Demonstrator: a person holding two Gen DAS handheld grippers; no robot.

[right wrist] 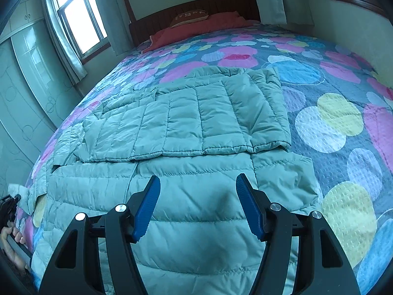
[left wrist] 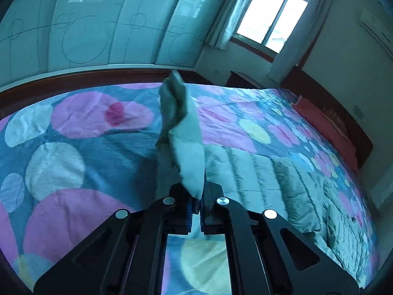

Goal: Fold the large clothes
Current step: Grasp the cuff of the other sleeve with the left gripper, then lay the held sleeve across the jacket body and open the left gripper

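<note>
A pale green quilted puffer jacket [right wrist: 196, 123] lies spread on the bed, with one part folded over its middle. In the left wrist view my left gripper [left wrist: 196, 198] is shut on a fold of the jacket's fabric [left wrist: 181, 132], which stands up out of the jaws above the bed. The rest of the jacket [left wrist: 258, 179] trails off to the right on the bedspread. In the right wrist view my right gripper [right wrist: 198, 179] is open just above the jacket's near part, its blue pads [right wrist: 147, 209] wide apart with nothing pinched between them.
The bed carries a grey bedspread [right wrist: 331, 123] with pink, yellow and blue spots. A red pillow [right wrist: 196, 28] lies by the wooden headboard [right wrist: 157, 22]. Wardrobe doors [left wrist: 86, 29] and a window [left wrist: 270, 14] stand beyond the bed. A hand [right wrist: 11, 243] shows at the lower left.
</note>
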